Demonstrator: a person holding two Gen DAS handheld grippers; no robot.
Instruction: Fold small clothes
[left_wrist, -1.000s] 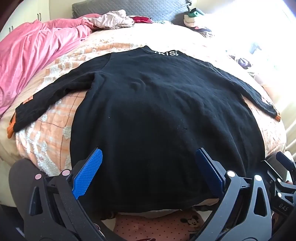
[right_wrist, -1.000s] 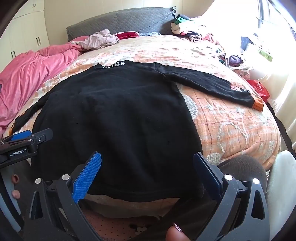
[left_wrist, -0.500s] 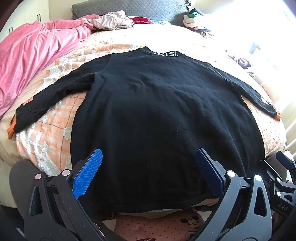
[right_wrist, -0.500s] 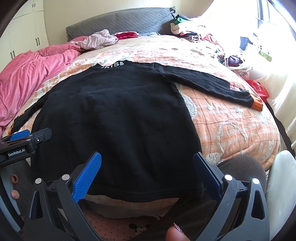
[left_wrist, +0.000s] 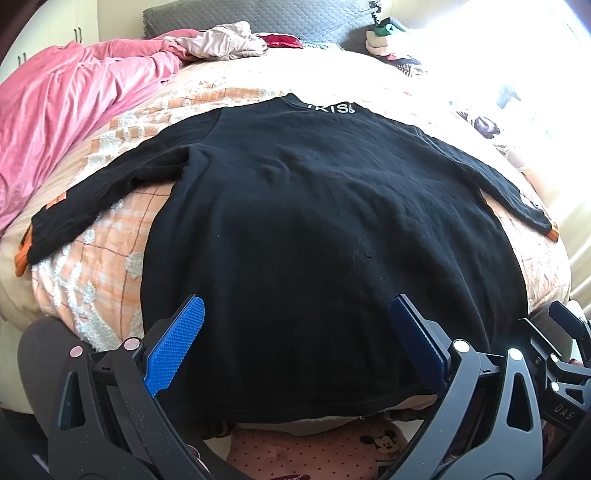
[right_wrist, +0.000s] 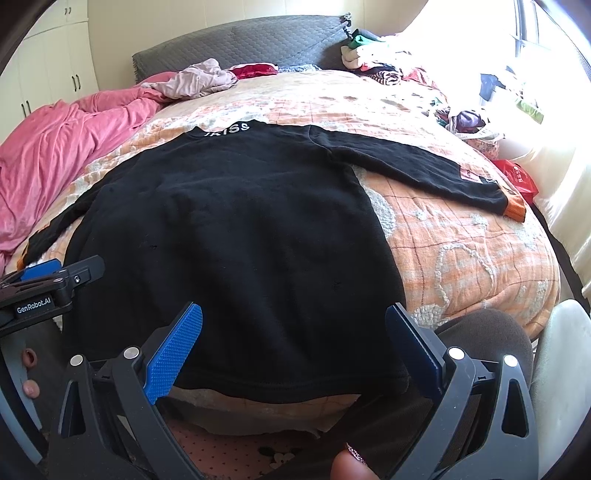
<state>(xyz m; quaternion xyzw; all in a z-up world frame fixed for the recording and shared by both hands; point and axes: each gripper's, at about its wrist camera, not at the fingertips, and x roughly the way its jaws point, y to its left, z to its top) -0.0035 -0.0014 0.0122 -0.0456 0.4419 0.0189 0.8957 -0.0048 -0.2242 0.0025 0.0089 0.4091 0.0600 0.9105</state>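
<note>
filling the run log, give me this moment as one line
stage: pre-fold | black shirt: flat on bed, sleeves spread | left tool: open, over hem | right tool: open, over hem | contact: none

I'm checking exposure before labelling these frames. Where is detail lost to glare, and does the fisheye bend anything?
Left wrist view: the upper right by the window is blown out white, washing out the clothes pile; the black top reads nearly textureless. Right wrist view: glare also upper right, yet the orange cuff stays clear. Both views bulge the bed into a dome.

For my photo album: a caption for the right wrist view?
Open right gripper poised over a black sweater spread flat on the bed.
</note>
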